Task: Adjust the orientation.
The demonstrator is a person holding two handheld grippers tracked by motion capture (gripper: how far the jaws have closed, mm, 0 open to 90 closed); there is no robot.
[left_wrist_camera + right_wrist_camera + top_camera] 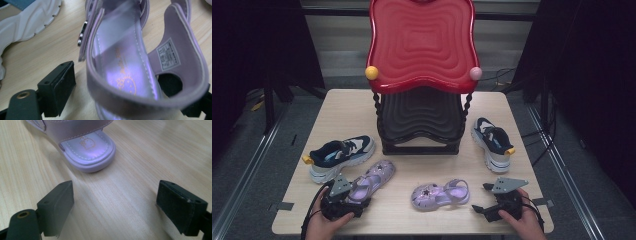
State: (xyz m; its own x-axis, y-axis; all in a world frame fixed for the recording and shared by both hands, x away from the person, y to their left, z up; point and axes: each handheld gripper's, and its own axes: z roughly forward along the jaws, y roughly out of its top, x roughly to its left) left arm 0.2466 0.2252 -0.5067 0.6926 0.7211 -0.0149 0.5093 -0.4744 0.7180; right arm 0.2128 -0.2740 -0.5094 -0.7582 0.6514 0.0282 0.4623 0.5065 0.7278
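Two purple sandals lie on the wooden table [437, 165]. The left sandal [374, 177] points up and to the right; its heel strap [120, 62] sits between the jaws of my left gripper [362, 200] [132, 85]. The left pad [60, 85] stands apart from the strap, and the right jaw is partly hidden behind it. The right sandal [439, 194] lies with its heel [87, 150] toward my right gripper [482, 198] [117, 187], which is open a short way behind it over bare wood.
A two-tier shoe rack [422, 115] with a red top and a black lower shelf stands at the back middle. A navy and white sneaker [341, 154] [27, 20] lies just behind the left sandal. Its mate [492, 142] lies right of the rack.
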